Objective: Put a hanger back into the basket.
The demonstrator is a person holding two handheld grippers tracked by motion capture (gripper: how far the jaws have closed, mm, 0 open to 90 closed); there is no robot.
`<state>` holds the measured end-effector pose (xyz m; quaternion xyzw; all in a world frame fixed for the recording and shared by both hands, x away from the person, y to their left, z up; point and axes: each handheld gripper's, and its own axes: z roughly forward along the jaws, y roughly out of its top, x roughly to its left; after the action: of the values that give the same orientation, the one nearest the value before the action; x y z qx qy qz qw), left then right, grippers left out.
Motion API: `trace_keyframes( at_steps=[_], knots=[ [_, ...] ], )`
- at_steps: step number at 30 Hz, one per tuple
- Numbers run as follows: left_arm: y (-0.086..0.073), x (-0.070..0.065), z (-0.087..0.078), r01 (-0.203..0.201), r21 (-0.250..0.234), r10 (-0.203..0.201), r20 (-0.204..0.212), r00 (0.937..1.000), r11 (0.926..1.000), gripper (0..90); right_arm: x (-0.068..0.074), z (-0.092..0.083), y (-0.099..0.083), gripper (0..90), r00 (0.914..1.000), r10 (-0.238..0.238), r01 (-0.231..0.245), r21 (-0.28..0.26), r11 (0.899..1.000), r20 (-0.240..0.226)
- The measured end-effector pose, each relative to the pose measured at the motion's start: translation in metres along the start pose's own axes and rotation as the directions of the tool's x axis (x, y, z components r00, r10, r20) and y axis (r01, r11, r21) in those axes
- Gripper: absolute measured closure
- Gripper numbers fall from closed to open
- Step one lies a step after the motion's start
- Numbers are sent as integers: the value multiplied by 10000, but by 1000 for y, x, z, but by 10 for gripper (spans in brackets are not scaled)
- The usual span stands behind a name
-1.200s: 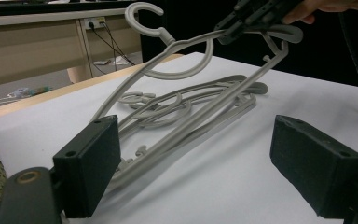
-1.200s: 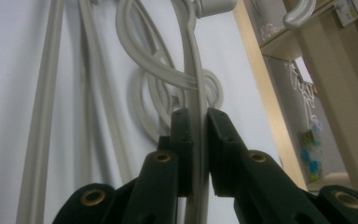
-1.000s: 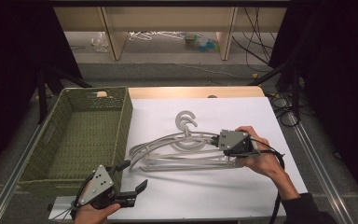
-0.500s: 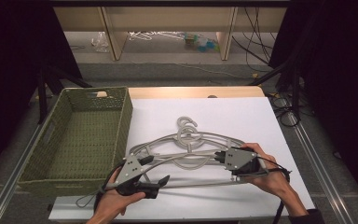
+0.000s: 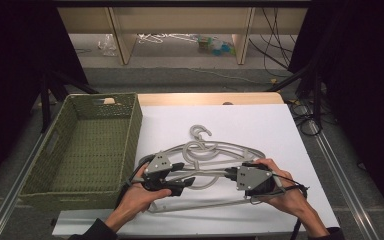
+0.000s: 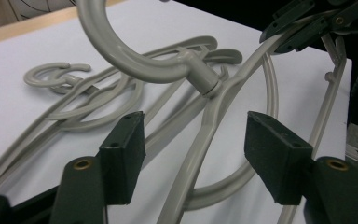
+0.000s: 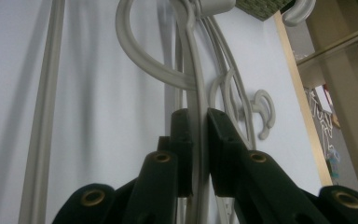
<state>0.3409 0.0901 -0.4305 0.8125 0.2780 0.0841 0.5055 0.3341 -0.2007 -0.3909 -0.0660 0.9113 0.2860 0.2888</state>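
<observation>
High view: green woven basket (image 5: 80,150) sits left of the grey hangers (image 5: 215,155) piled on the white table (image 5: 280,130). Right gripper (image 5: 232,176) clamps the top hanger's arm. Left gripper (image 5: 192,181), jaws just closing, straddles it without contact.

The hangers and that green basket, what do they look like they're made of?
The hangers look like moulded plastic: pale grey, smooth, with a soft sheen and rounded one-piece arms and hooks, though painted metal can't be ruled out. The green basket looks woven, perhaps of paper cord or fibre: its walls show a matt, ribbed weave with a cut-out handle.
</observation>
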Motion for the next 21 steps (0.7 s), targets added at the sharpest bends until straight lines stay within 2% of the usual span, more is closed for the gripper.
trace_keyframes(
  at_steps=[2,3,4,6,8,9,10,12,13,15,16,17,19,20,21],
  knots=[
    [1,0,2,-151,163,150,69,9999,9998,410,1,0,2,821,9999,-109,109,-45,9999,-36],
    [1,1,4,-219,232,212,310,9993,9995,435,2,0,4,821,9998,-188,187,-92,9998,-57],
    [2,0,5,-124,319,111,410,9991,9994,435,2,0,4,821,9998,-188,187,-92,9998,-57],
    [2,0,8,-376,438,353,518,9980,9983,477,5,1,6,820,10000,43,-44,-189,9998,-63],
    [3,0,8,-381,486,346,702,9969,9981,522,3,1,7,820,9994,-338,338,-211,9992,3],
    [3,0,8,-196,480,158,796,9967,9987,549,4,0,7,820,9997,-235,233,-194,9995,-119],
    [3,0,8,-172,487,125,947,9954,9987,576,3,1,7,820,9987,-508,507,-233,9984,-52],
    [5,0,8,-247,555,180,1189,9927,9982,657,2,2,8,820,9978,-659,659,-328,9973,-2],
    [6,0,7,-403,605,327,1218,9920,9974,705,4,3,9,820,9984,-568,565,-515,9971,-48],
    [7,-1,5,-415,625,335,1235,9918,9972,714,5,3,9,820,9990,-433,430,-435,9981,-62],
    [7,-2,5,-459,576,380,1315,9906,9973,734,4,2,8,819,9975,-697,690,-501,9964,-110],
    [8,-3,3,-442,600,358,1345,9903,9972,734,4,2,8,819,9975,-697,690,-501,9964,-110],
    [9,-6,0,-578,683,480,1370,9894,9960,748,6,1,8,816,9991,-415,411,-410,9983,-109],
    [9,-8,-2,-694,739,590,1354,9890,9948,756,4,3,8,814,9976,-673,664,-571,9962,-144],
    [9,-10,-2,-680,700,574,1442,9879,9952,777,5,4,8,806,9975,-694,686,-490,9964,-145]
  ],
)
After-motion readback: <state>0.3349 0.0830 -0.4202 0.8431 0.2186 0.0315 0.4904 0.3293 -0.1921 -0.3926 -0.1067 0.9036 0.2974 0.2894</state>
